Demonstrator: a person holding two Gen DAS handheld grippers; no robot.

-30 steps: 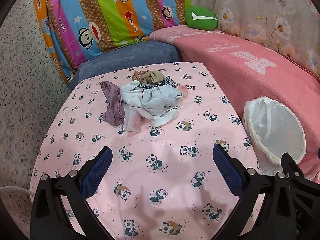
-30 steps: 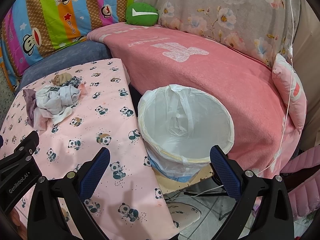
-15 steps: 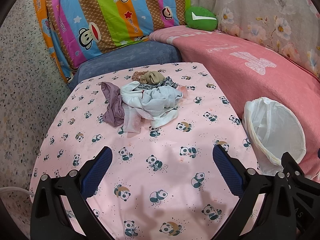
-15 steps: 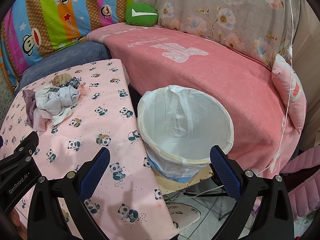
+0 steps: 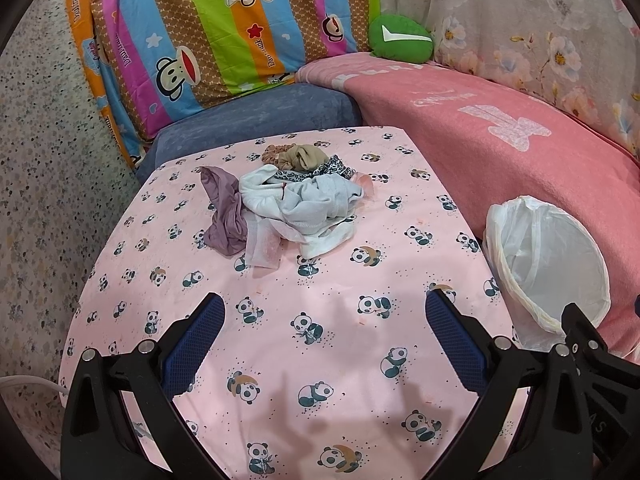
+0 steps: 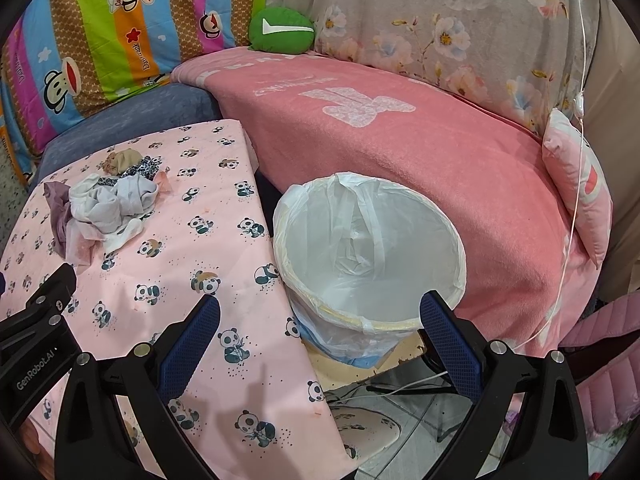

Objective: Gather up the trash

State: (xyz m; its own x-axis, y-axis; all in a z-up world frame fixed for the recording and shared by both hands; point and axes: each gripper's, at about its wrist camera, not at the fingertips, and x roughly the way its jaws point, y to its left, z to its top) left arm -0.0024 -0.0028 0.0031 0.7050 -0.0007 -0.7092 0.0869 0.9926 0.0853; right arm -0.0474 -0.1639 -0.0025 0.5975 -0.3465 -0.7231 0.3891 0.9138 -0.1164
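Striped monkey-print cloth (image 5: 224, 36), at 11 o'clock: "Captain" on the cap, "Paul frank" along the stripes. Left gripper body (image 6: 34, 360), at 8 o'clock: "GenRobot.AI".

A smooth, matt pink cotton cloth printed with pandas (image 5: 320, 320) covered the table. On it, well apart from the bin, lay a heap of soft crumpled fabric scraps (image 5: 296, 204): white knit, dull purple, tan and leopard print. Beside the table's edge stood a round bin lined with a thin, glossy, wrinkled white plastic bag (image 6: 368, 240). Behind the bin spread a fuzzy, napped pink blanket (image 6: 400, 152), and above that a smooth floral cotton sheet (image 6: 460, 32). The left hand-held gripper (image 5: 324, 340) and right hand-held gripper (image 6: 318, 336) were matt black plastic with shiny metal screws and textured blue rubbery pads (image 6: 188, 344).
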